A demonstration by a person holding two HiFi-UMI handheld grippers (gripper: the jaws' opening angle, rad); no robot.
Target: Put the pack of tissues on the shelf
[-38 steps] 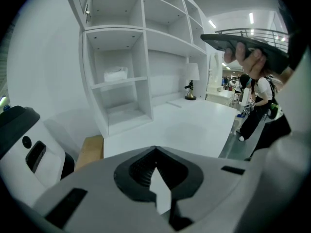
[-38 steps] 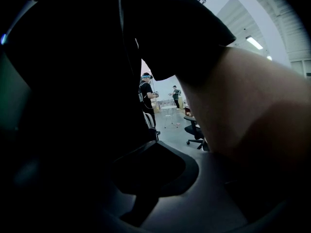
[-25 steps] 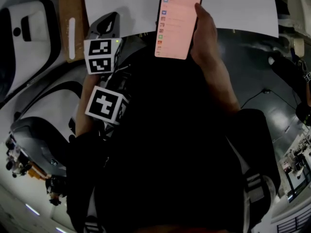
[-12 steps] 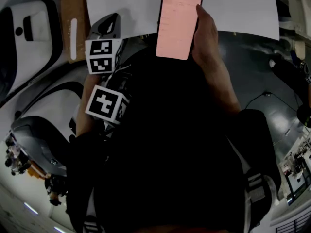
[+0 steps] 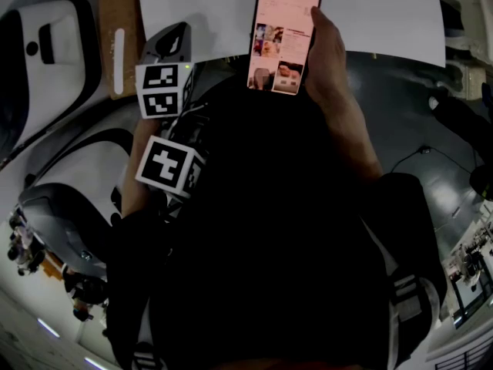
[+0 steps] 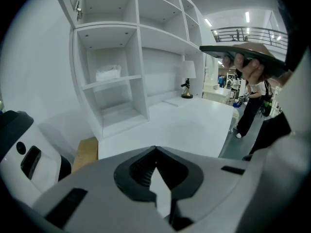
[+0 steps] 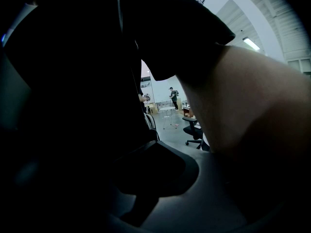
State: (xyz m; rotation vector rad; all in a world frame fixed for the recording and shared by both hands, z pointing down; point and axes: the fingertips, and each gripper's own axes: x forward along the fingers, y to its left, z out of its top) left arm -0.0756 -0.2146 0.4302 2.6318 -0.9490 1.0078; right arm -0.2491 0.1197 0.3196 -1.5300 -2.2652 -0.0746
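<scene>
Left tongs (image 6: pixel 155 149), shut tight on nothing, face the shelf (image 6: pixel 136 52) across the worktop (image 6: pixel 194 125), where what seems the pack of tissues (image 6: pixel 108 73) already lies lengthwise in a compartment, up-left and well apart; right tongs (image 7: pixel 155 142), also closed empty, point elsewhere.

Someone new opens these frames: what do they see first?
The lit phone in the person's right hand, top centre of the head view. Left of it, the left hand-held gripper and right hand-held gripper are tucked together against the dark shirt, both shut. Ahead stands the white shelf, with a pack of tissues already in one middle compartment.
</scene>
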